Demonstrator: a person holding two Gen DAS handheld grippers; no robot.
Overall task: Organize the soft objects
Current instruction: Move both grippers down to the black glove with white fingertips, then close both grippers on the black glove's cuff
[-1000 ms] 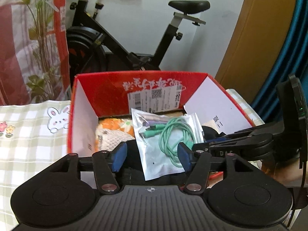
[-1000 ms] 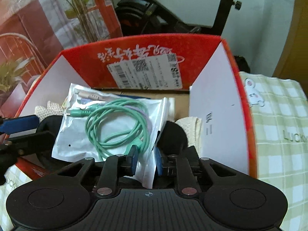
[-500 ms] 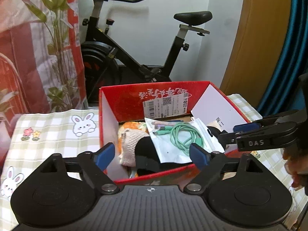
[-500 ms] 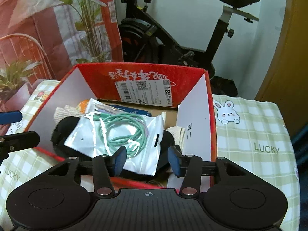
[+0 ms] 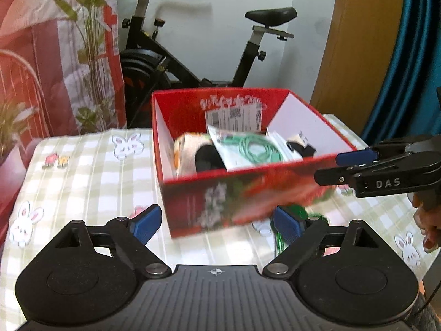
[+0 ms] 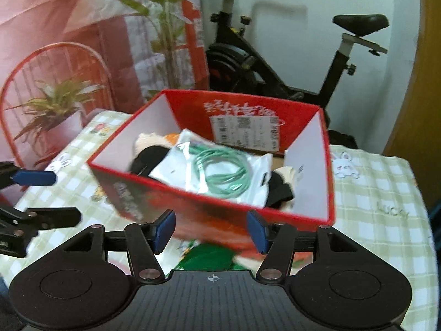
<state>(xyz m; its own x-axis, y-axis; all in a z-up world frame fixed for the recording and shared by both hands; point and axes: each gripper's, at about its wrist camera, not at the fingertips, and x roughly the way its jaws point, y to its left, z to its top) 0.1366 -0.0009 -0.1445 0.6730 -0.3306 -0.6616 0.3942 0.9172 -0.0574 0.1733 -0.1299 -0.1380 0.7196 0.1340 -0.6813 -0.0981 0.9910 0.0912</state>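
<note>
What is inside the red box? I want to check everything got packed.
Red box: a clear bag with a green cable lies on top of black and cream soft items. Whatever lies beneath is covered.

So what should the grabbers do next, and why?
Probably reach the right gripper, whose jaws are opening with nothing between them, toward the green thing on the checked tablecloth in front of the red box. The bagged green cable already lies in the box, and the left gripper is empty too.

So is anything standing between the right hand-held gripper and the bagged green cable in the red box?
Yes: the red cardboard box's near wall stands between the right hand-held gripper and the clear bag of green cable, which lies on top of the soft items. Nothing covers the bag from above.
</note>
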